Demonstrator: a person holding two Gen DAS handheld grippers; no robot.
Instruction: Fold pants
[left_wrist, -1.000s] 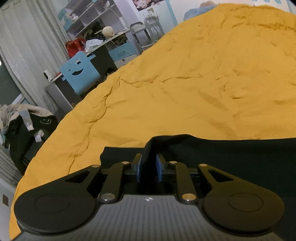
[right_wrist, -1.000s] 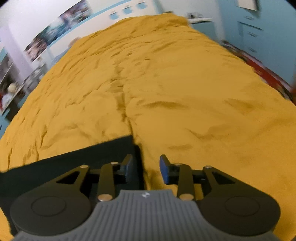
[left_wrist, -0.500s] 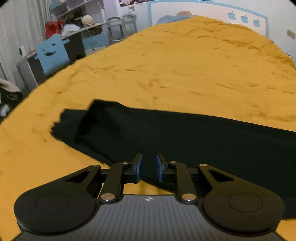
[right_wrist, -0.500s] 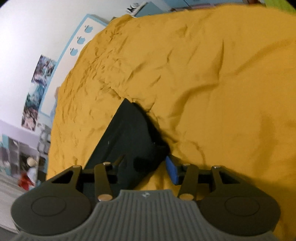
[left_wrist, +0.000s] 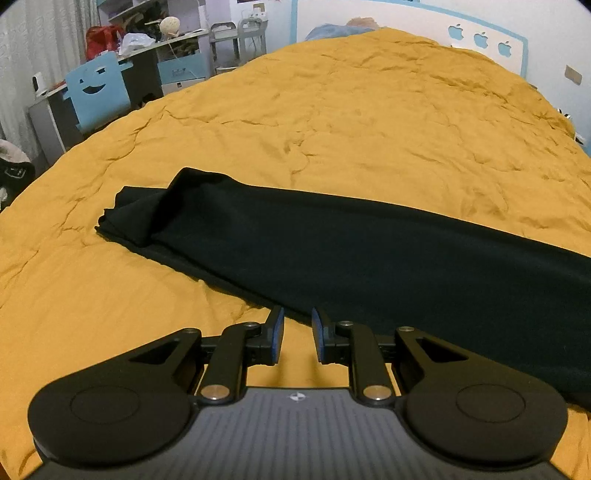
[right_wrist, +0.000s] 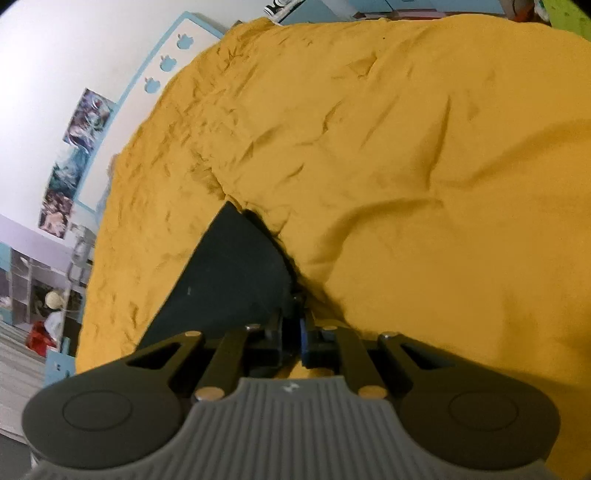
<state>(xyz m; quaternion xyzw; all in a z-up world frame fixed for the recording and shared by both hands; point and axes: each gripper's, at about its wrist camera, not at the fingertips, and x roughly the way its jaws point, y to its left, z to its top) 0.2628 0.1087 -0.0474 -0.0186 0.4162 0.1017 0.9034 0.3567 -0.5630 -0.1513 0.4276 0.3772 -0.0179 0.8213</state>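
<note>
Black pants (left_wrist: 351, 258) lie folded lengthwise across a yellow bedspread (left_wrist: 369, 129), with a bunched end at the left. My left gripper (left_wrist: 297, 325) is open and empty, just off the near edge of the pants. In the right wrist view, my right gripper (right_wrist: 295, 332) is shut on the corner of the pants' (right_wrist: 232, 280) other end, low against the bedspread (right_wrist: 406, 184).
A desk with a blue smiley chair (left_wrist: 98, 92) and cluttered shelves stands beyond the bed's left edge. A blue-framed wall panel (left_wrist: 480, 33) is at the bed's far end. Posters (right_wrist: 74, 155) hang on the wall in the right wrist view.
My left gripper let go of the pants' end and drew back. My right gripper, open a second ago, tilted over and closed on the pants' corner.
</note>
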